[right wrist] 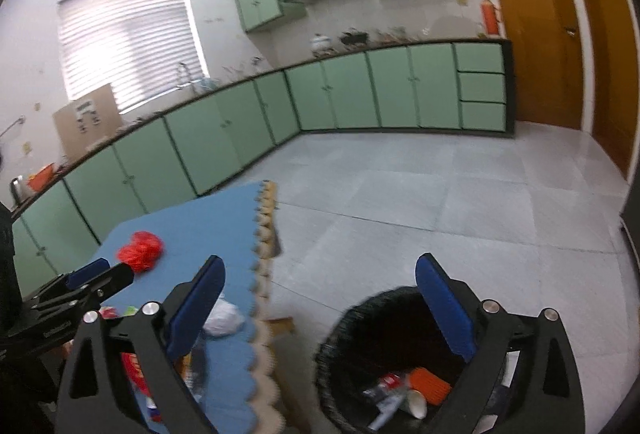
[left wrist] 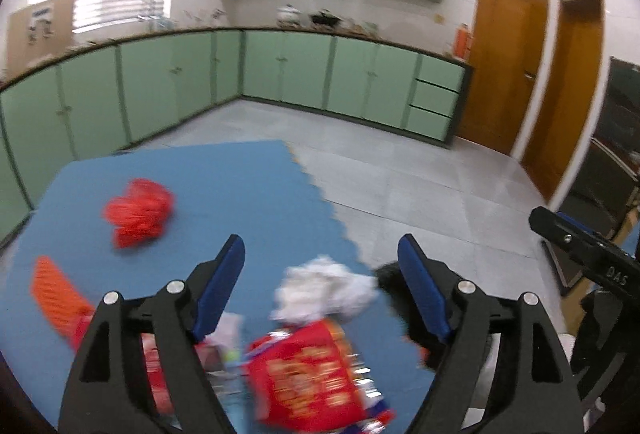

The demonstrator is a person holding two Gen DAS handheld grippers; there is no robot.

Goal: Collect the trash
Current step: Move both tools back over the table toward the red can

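Two floor surfaces meet underfoot: a blue foam mat [left wrist: 224, 186] with a scalloped, puzzle-cut edge, and pale grey tiles [right wrist: 420, 194] with a dull sheen. Mint-green cabinets [left wrist: 288, 66] with a dark countertop run round the corner of the room, matching cupboards hang above them, slatted blinds [right wrist: 128, 34] glow white, and orange-brown wooden doors [left wrist: 504, 62] stand at the right.

Trash lies scattered on the mat: a crinkled red mesh bundle [left wrist: 140, 212], a ribbed orange piece [left wrist: 54, 294], crumpled white tissue [left wrist: 328, 286] and a glossy red printed wrapper [left wrist: 308, 374] (all blurred). A round black mesh bin [right wrist: 360, 330] stands on the tiles just beside the mat, holding another ribbed orange piece, a paper cup and wrappers.

The left gripper [left wrist: 320, 278] is spread wide with nothing pinched, over the tissue and wrapper; the right gripper [right wrist: 320, 298] is likewise spread and empty above the bin.
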